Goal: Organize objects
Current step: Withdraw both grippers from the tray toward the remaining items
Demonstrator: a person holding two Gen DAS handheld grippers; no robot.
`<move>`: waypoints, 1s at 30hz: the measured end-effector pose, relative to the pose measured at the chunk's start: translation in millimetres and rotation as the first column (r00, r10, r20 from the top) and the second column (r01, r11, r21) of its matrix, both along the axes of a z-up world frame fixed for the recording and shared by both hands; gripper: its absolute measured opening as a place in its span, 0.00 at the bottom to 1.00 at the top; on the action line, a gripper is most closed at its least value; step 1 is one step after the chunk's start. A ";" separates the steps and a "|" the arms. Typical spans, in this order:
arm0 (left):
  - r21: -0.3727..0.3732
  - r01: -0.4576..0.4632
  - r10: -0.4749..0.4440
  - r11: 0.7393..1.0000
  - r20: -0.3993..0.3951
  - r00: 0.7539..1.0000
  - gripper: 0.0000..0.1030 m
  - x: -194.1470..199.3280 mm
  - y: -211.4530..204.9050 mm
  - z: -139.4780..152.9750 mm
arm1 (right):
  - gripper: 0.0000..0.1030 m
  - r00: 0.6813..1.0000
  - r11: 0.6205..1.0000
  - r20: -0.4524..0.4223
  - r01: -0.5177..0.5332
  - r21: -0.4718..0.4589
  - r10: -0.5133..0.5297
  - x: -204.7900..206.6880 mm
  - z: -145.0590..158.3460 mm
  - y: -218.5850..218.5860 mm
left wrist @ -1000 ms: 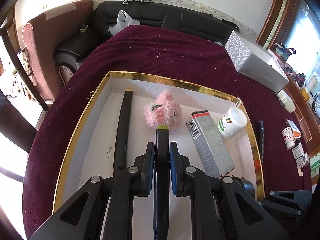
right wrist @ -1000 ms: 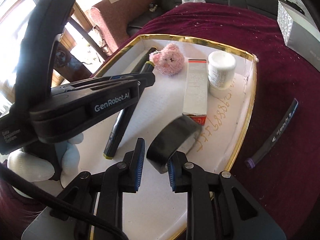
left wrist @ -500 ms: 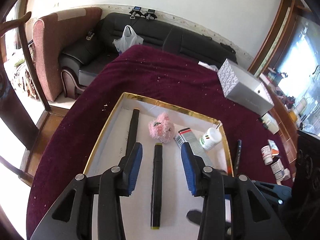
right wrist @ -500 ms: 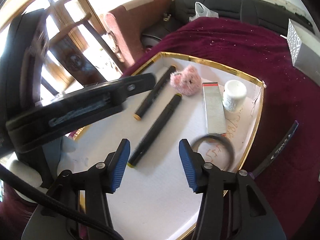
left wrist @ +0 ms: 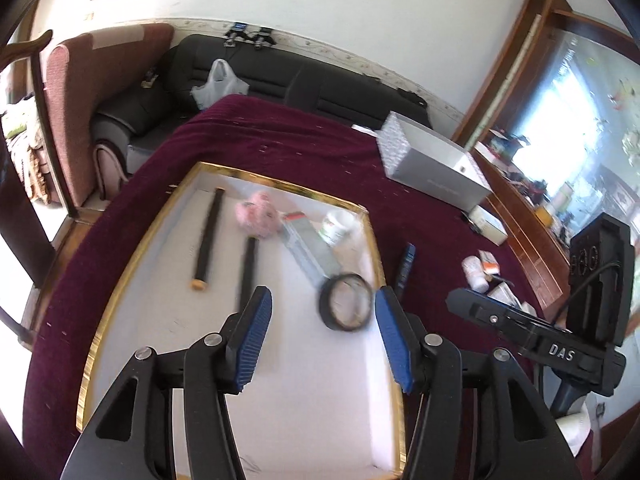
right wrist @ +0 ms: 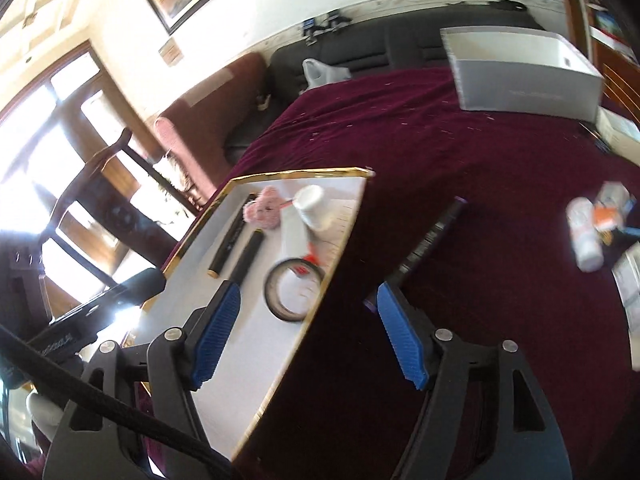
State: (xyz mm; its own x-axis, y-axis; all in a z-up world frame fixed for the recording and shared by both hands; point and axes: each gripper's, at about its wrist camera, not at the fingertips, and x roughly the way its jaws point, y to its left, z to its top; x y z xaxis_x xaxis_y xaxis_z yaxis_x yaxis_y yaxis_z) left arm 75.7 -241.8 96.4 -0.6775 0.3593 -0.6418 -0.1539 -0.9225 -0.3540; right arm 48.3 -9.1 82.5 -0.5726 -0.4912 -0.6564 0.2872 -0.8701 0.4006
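Ahead of the left gripper (left wrist: 320,334), whose ribbed blue pads (left wrist: 251,340) look rubbery on matt black plastic fingers, lies a tray (left wrist: 132,272) with a shiny gold foil rim and a matt white, papery floor. Inside it: a glossy black tape roll (left wrist: 345,302), two smooth dark markers (left wrist: 208,244), a fuzzy pink plush (left wrist: 257,213), a cardboard box (left wrist: 310,250) and a white plastic bottle (left wrist: 338,225). Beneath is napped maroon cloth (right wrist: 440,152). Beyond the tray, a black leather-like sofa (left wrist: 280,80).

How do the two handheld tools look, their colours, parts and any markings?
Both the left tool and the right tool are black plastic with ribbed blue pads and silver screws. The right tool's body reads "DAS"; a black cable crosses the right view.
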 end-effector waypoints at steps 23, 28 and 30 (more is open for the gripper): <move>-0.022 0.382 -0.374 0.924 0.157 0.914 0.46 9.9 267.3 -4.2 | 0.76 0.811 0.808 0.040 0.585 -0.074 -0.584 167.7 -40.5 298.5; -0.055 0.384 -0.368 0.922 0.192 0.910 0.46 -21.9 319.4 -11.7 | 0.78 0.768 0.752 0.062 0.638 -0.168 -0.638 149.7 -38.2 351.9; -0.058 0.376 -0.358 0.925 0.204 0.911 0.46 -32.0 330.5 -17.9 | 0.78 0.758 0.734 0.067 0.646 -0.211 -0.648 135.7 -37.3 367.8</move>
State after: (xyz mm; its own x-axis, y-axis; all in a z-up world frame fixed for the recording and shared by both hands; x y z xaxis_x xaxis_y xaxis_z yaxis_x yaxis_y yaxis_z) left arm 43.7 88.7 78.5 -0.3748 0.4916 -0.7860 -0.4279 -0.8439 -0.3238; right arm 184.0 358.7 45.2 -0.8088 -0.1226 -0.5752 -0.3093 -0.7432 0.5933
